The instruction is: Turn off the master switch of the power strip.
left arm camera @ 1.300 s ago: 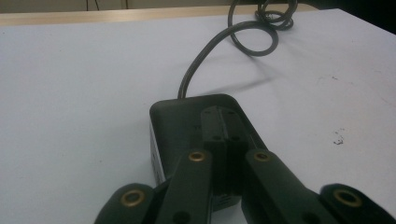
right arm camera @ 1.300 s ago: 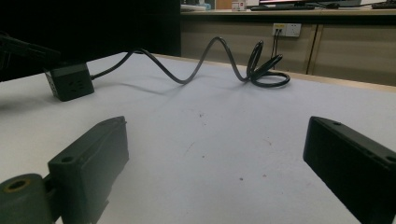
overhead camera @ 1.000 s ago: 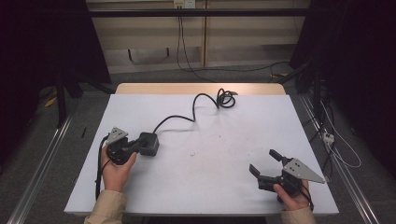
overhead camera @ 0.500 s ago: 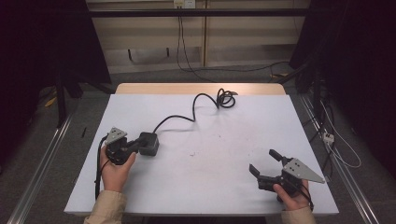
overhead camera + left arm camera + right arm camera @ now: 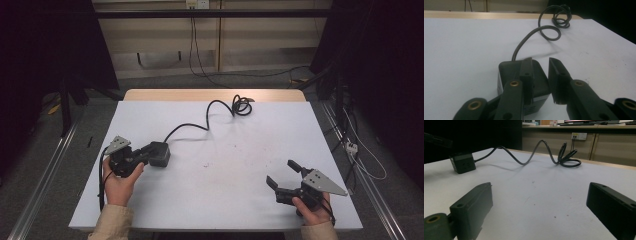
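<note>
two grippers work a white table. high view: the left gripper sits at the black power cube near the table's left side, its cord trailing to a coil at the far edge; the right gripper waits well apart, spread wide, holding nothing. left gripper view: jaws part-closed, one across the cube's top, the other beside it, apparently lining up a grasp. right gripper view: cube far left; no containers.

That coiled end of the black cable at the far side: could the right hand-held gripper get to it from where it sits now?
Probably yes. The right hand-held gripper is open, and bare table lies between it and the cable coil; it is a long forward stretch, though.
</note>
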